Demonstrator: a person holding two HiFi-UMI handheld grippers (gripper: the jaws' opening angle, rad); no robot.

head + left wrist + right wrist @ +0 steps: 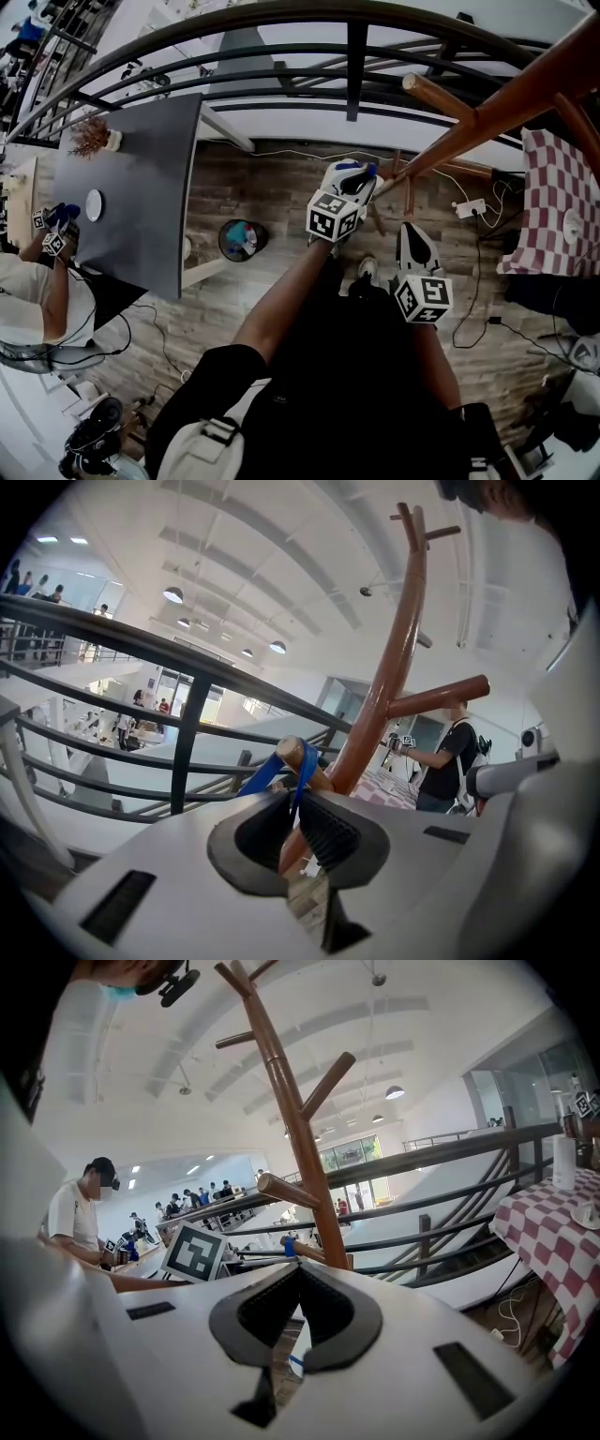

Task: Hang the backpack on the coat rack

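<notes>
The brown wooden coat rack [487,108] leans across the upper right of the head view. Its trunk [394,649] and pegs rise ahead in the left gripper view. A blue carry loop [302,772] lies over the end of a low peg [314,772]. My left gripper [298,803] is shut on that loop just under the peg, and it shows at the rack [359,176] in the head view. My right gripper [410,234] hangs lower and nearer, and its jaws [300,1274] are shut with nothing between them. From there I see the loop [289,1247] on the peg. The bag's body is hidden.
A dark railing [356,56] runs behind the rack. A grey table [131,206] and a round bin [242,239] stand to the left, and a checked tablecloth [553,206] to the right. Cables [478,248] lie on the wood floor. Another person [37,300] works at far left.
</notes>
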